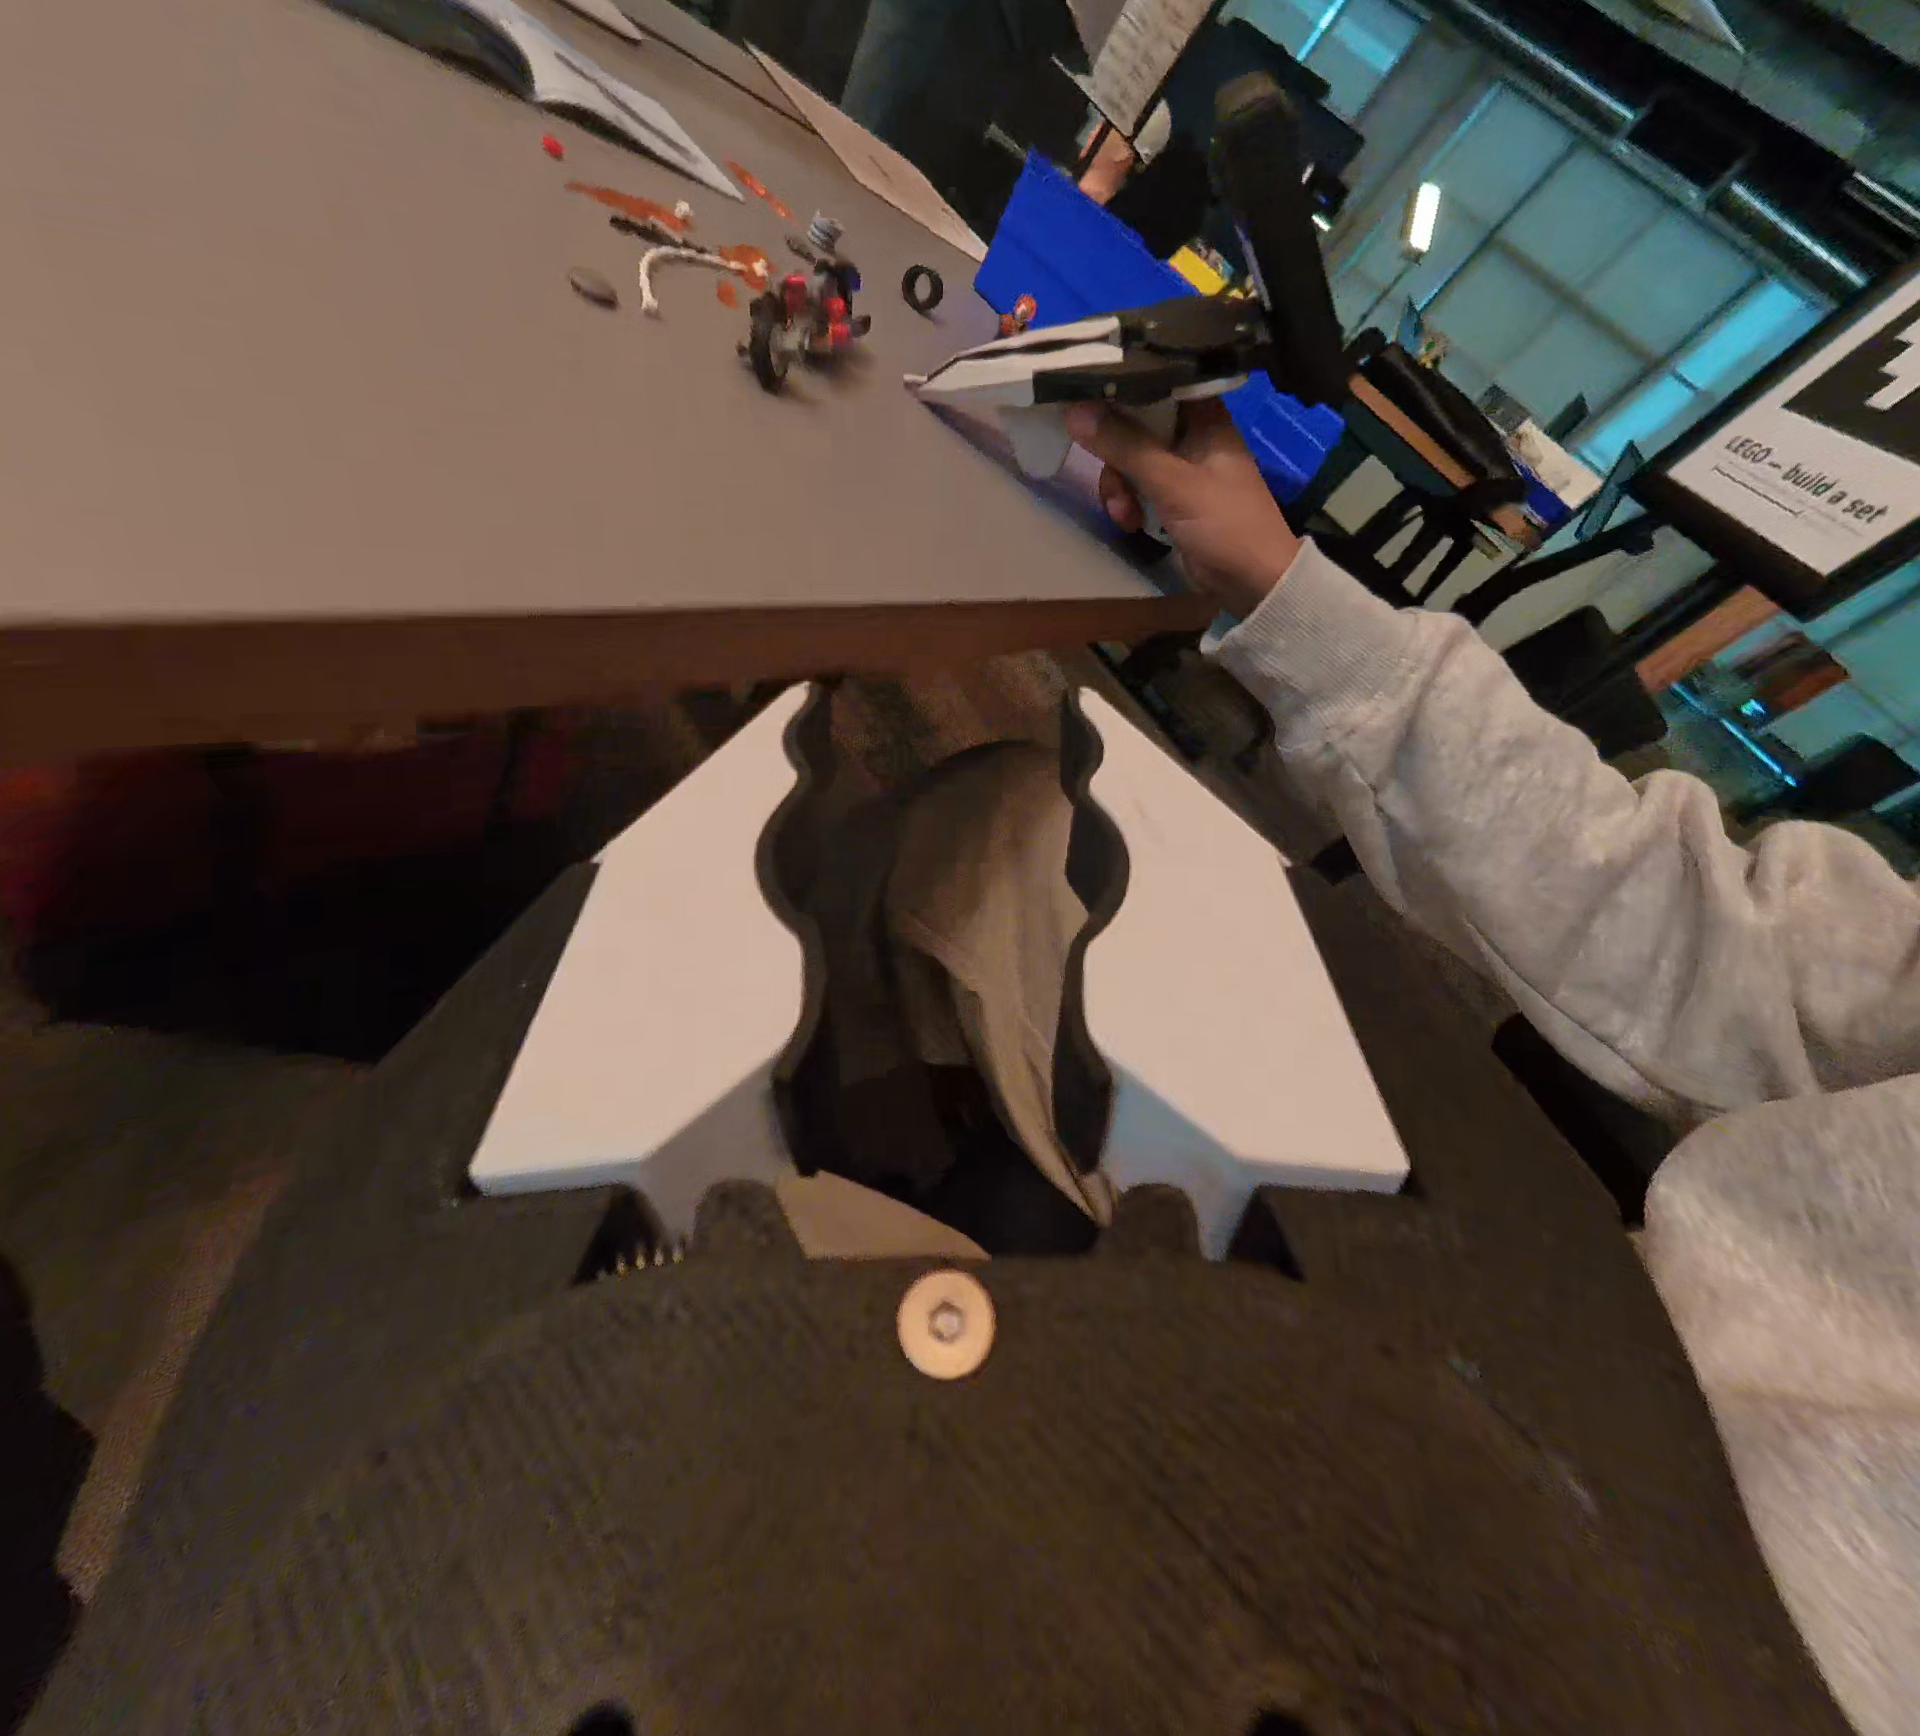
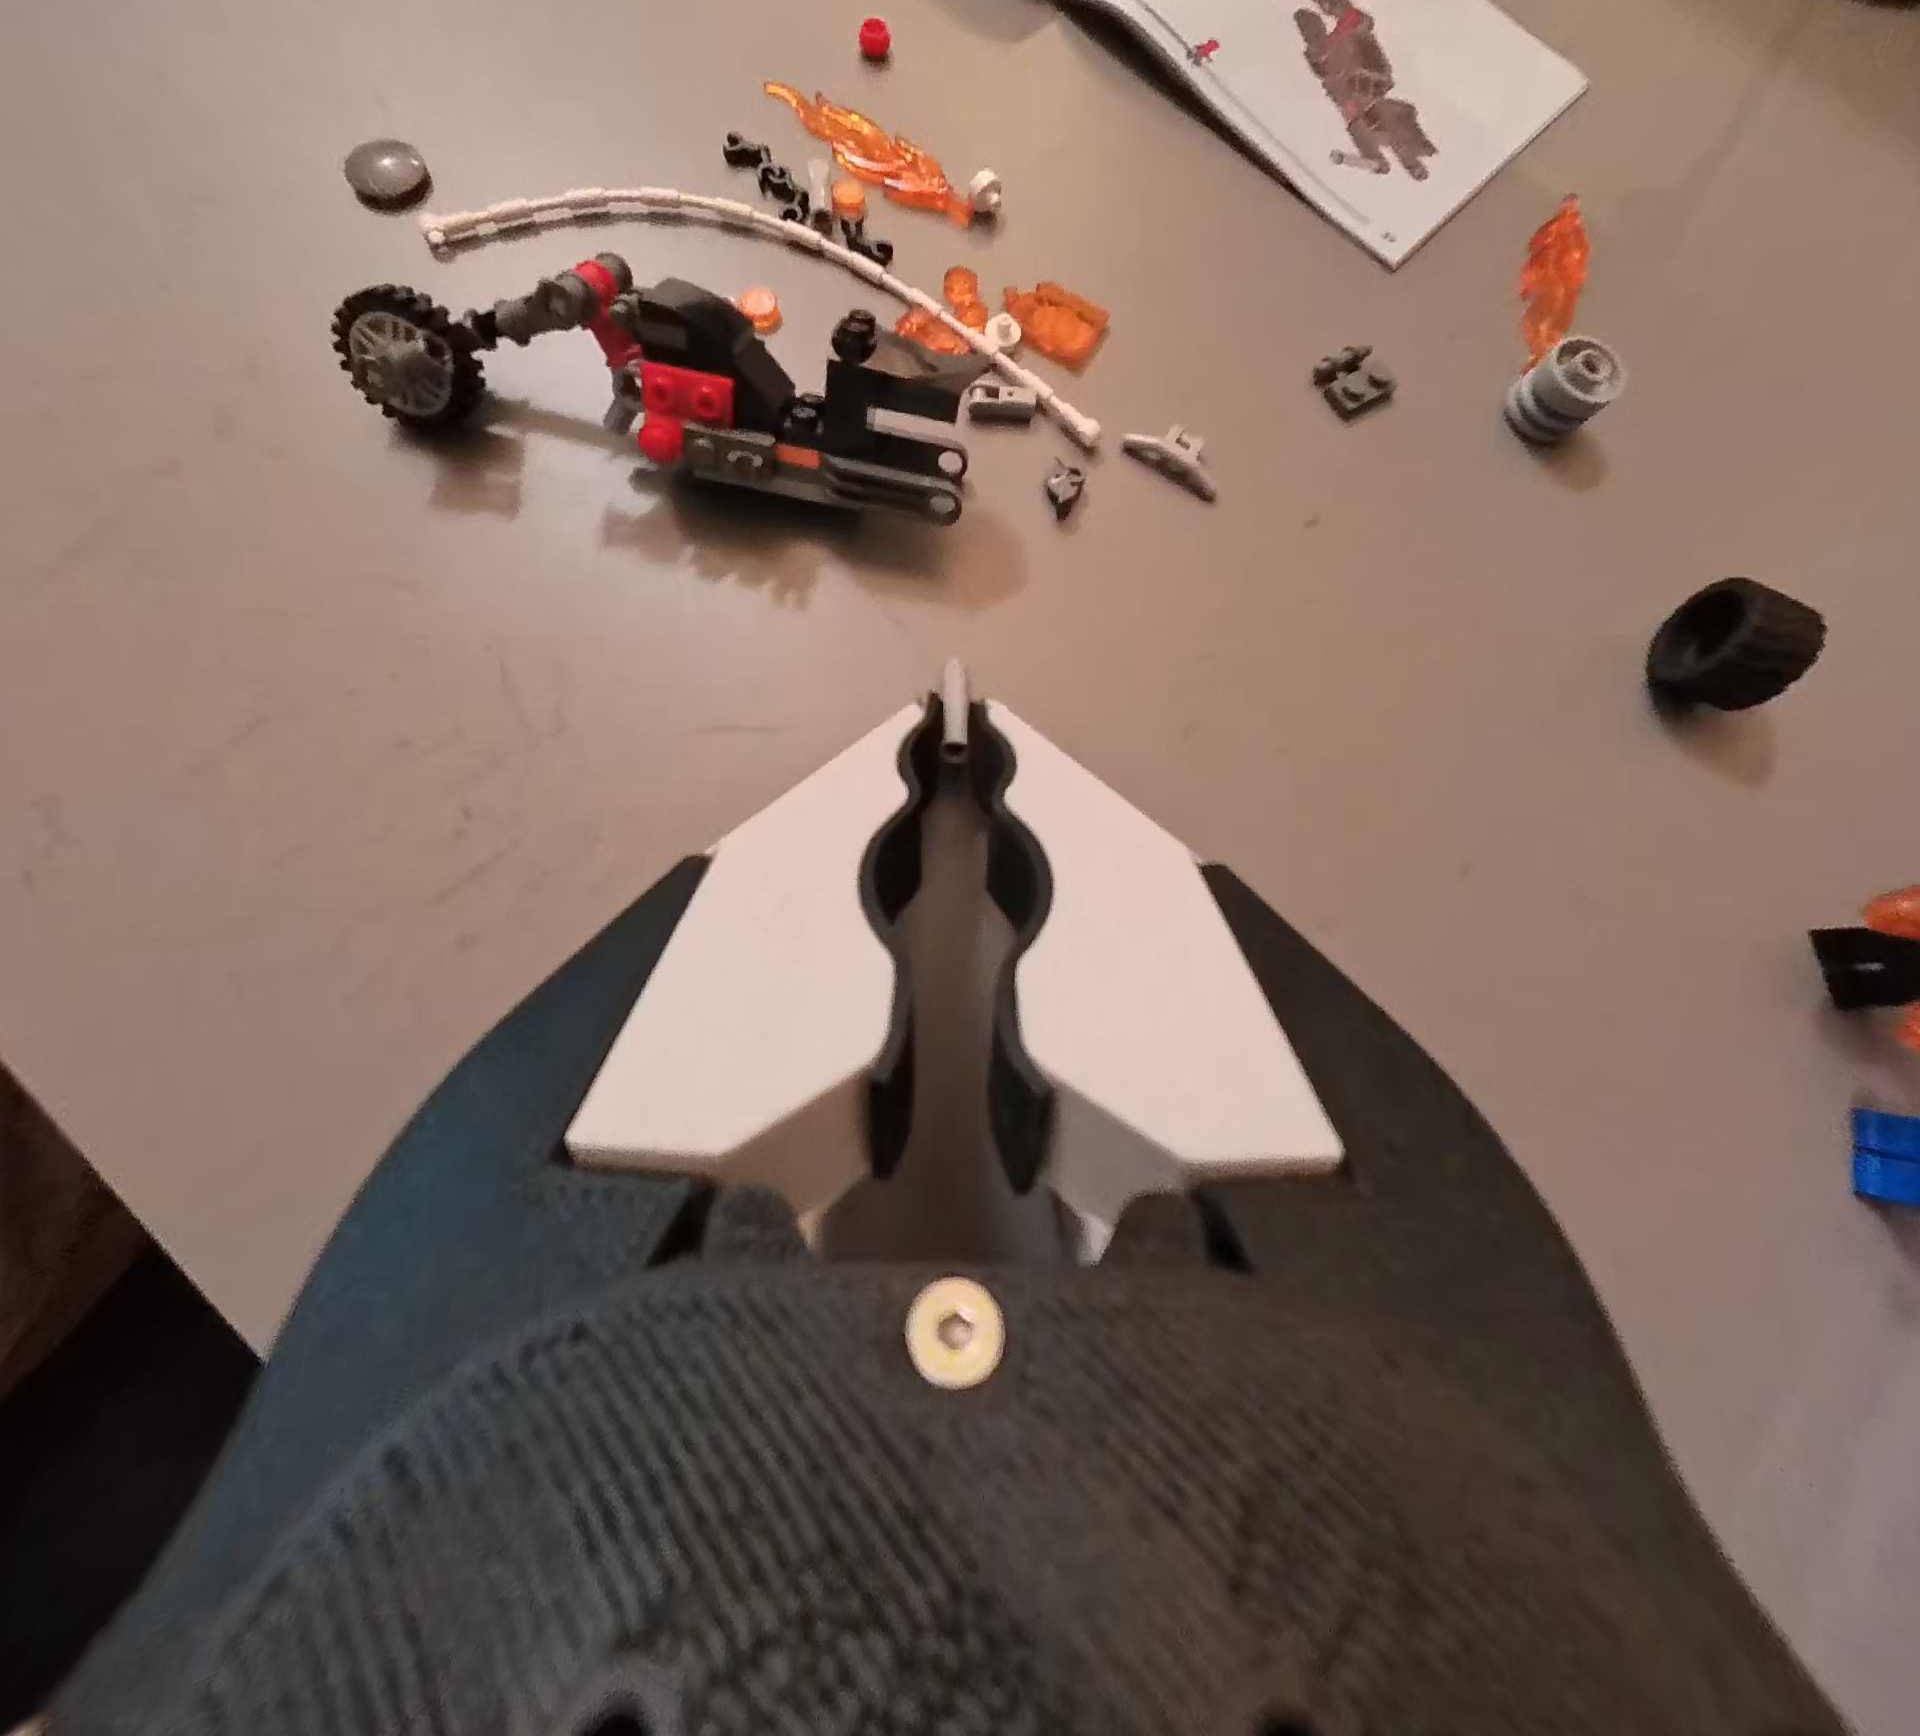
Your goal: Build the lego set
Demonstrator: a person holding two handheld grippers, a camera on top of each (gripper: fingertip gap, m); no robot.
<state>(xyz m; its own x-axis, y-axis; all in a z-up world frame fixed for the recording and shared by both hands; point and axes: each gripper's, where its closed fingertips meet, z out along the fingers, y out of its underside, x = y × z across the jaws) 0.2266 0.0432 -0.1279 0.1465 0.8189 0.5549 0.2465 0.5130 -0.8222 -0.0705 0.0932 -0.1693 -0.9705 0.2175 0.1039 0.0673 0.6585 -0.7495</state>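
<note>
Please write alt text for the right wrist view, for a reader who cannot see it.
The right claw pinches a thin light-grey pin above a grey table, pointing toward a partly built black-and-red Lego motorcycle that has only its front wheel. Orange flame pieces, a white chain, a loose black tyre and an open instruction booklet lie around it.

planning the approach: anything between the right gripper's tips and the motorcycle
Nothing: in the right wrist view, bare table separates the right gripper from the motorcycle.
</note>
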